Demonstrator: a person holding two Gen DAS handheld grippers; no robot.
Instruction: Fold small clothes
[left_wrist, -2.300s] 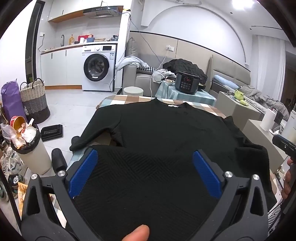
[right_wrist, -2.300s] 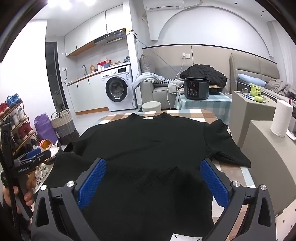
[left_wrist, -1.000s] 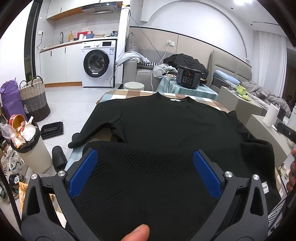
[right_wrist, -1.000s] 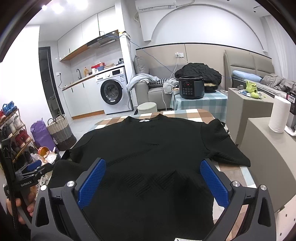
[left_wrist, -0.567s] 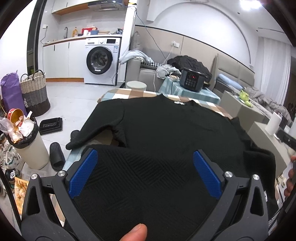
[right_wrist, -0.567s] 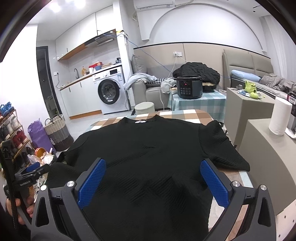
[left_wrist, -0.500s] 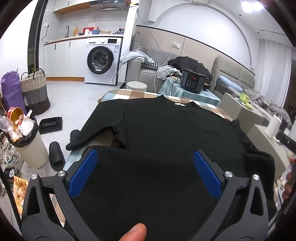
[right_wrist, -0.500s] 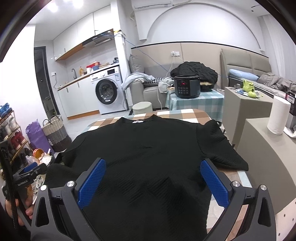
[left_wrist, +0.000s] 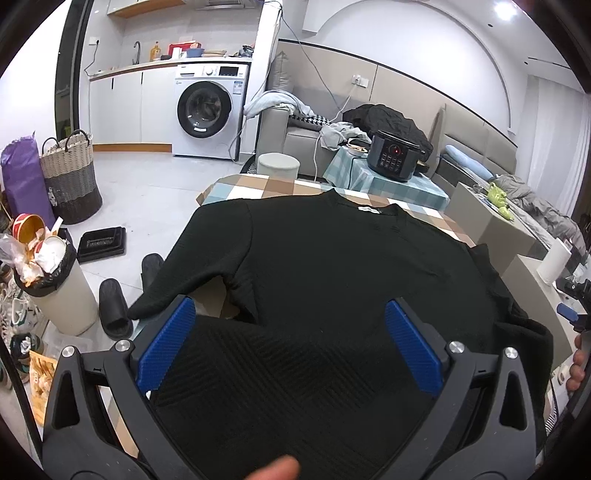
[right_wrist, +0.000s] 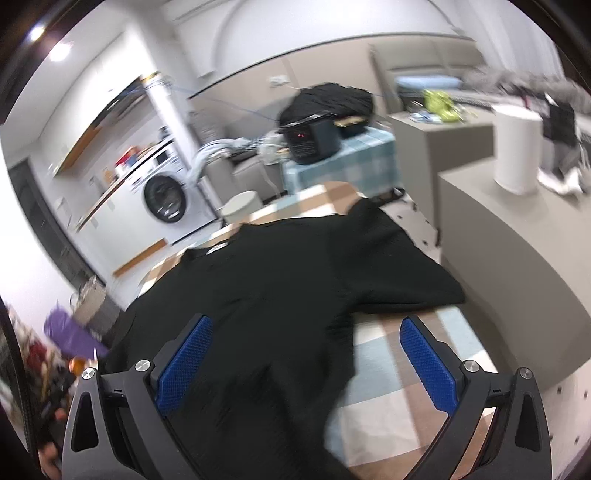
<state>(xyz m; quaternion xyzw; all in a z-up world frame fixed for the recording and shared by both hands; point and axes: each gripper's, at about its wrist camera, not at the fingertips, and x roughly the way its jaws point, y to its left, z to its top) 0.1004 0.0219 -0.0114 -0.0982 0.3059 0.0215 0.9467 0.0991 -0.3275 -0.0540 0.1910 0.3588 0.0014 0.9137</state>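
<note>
You have one black sweater (left_wrist: 325, 280), two grippers, one cooker (left_wrist: 395, 160), one washing machine (left_wrist: 207, 110), two slippers.

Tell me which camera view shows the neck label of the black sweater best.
The left wrist view: it is sharp, and the white neck label stands out at the collar of the black sweater. The right wrist view is tilted and motion-blurred; there the label is only a pale smear at the collar.

Right hand-held gripper (right_wrist: 306, 350) swung right, view tilted and blurred; sweater (right_wrist: 295, 280) now off-centre left, bare checked surface (right_wrist: 399, 354) exposed between fingers.
</note>
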